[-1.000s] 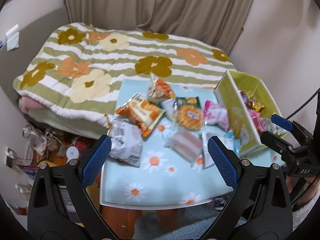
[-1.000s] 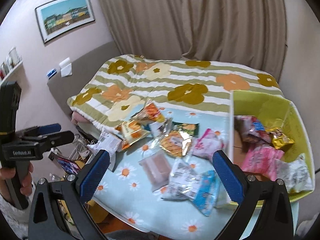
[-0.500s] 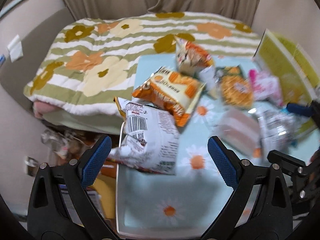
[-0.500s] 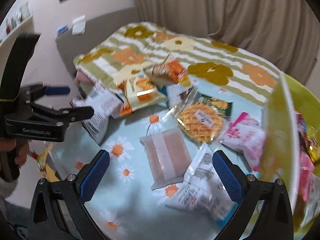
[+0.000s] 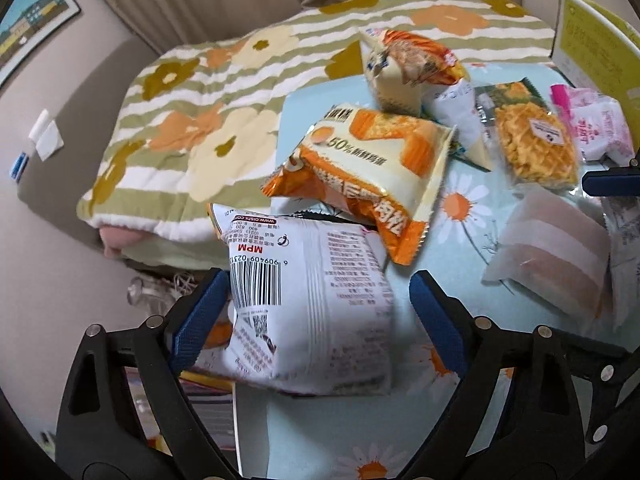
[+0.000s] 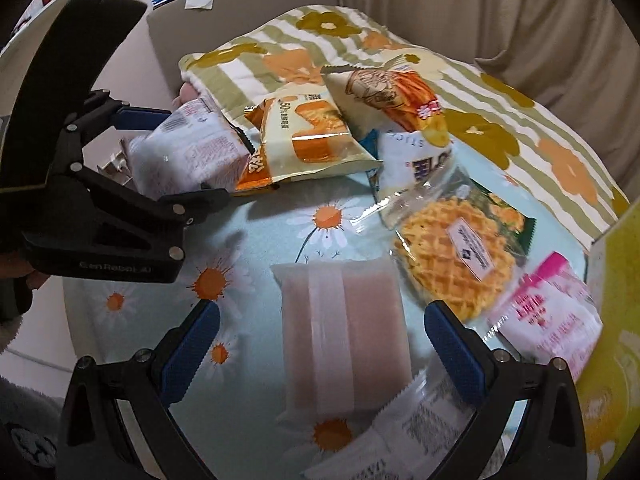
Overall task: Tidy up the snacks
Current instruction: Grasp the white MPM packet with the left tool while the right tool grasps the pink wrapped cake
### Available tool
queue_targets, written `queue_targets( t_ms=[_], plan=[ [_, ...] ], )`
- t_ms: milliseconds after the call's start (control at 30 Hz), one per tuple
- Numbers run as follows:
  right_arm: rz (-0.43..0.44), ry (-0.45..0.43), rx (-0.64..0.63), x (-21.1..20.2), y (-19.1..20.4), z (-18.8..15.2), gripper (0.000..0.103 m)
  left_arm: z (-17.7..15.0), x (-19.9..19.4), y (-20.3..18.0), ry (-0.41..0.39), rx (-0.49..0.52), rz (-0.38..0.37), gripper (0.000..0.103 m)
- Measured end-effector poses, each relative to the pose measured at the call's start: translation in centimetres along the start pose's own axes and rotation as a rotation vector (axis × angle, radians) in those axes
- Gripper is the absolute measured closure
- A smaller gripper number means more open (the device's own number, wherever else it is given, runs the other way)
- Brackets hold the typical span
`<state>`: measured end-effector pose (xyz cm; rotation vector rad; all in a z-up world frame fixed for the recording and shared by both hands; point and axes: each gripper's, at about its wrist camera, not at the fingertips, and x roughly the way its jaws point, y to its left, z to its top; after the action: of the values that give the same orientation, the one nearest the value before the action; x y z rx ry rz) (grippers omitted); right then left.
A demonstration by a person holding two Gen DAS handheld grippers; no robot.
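Low over the table, left gripper [image 5: 316, 312] straddles white packet [image 5: 308, 304], apparently unclamped.

The bench [image 6: 280, 240] wears a pale blue cloth printed with daisies and stands against a bed [image 5: 192, 120] under a green-striped flowered quilt. On the cloth lie several snack packs. A white pack [image 5: 308, 304] with a barcode sits at the bench's left edge. An orange-and-cream bag [image 5: 368, 176] overlaps its far side. Behind that stands an orange bag [image 5: 412, 64], leaning toward the quilt. A white stick pack [image 6: 416, 160] lies beside it. A waffle pack [image 6: 456, 256] rests flat farther right, a pink pack [image 6: 548, 320] beyond it. A pale pink wafer pack [image 6: 344, 336] lies mid-cloth. A yellow box [image 5: 592, 40] stands at the right edge.
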<state>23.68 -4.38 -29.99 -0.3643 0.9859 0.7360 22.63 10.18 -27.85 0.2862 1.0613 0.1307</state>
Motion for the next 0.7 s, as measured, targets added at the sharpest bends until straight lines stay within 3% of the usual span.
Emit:
queue_targets(
  t_ms=[100,500,600,700],
  plan=[
    [0.005,0.016,-0.011,0.6,-0.1,0.3,0.004,-0.2,0.8,0.6,0.033,-0.026,-0.008,0.025],
    [0.006,0.048,-0.003,1.2,-0.9,-0.1,0.005,-0.2,0.7,0.5,0.037,-0.007,-0.015,0.038],
    [0.015,0.061,-0.012,1.4,-0.9,-0.1,0.017,-0.2,0.2,0.9,0.040,-0.032,-0.034,0.039],
    [0.017,0.070,-0.023,1.7,-0.8,-0.2,0.021,-0.3,-0.6,1.3,0.027,-0.041,-0.034,0.039]
  ],
)
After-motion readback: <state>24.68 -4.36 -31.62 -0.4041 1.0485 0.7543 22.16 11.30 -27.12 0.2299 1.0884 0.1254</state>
